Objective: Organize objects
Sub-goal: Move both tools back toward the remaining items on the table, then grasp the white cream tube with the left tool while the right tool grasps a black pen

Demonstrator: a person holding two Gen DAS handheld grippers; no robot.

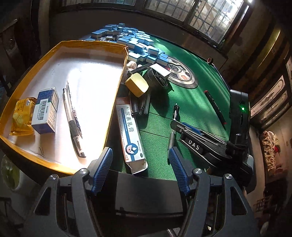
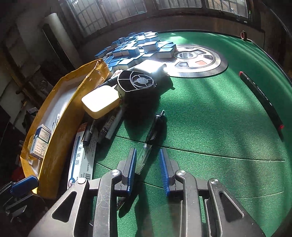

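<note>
Left wrist view: the left gripper (image 1: pixel 140 160) hangs wide open and empty over the table edge, beside the yellow tray (image 1: pixel 27 76).

Right wrist view: the right gripper (image 2: pixel 147 165) has narrowed around a clear-barrelled, black-capped pen (image 2: pixel 152 134) lying on the green felt (image 2: pixel 209 118); whether the pads touch it, I can't tell.

Mahjong room, likely in a home or parlour. I work over a green felt mahjong table (image 2: pixel 209 113) with a round control hub (image 2: pixel 193 60) at its centre. Blue-backed tiles (image 2: pixel 138 49) heaped at upper middle. Barred windows (image 1: pixel 199 14) along the top; dim walls, cluttered edges.
</note>
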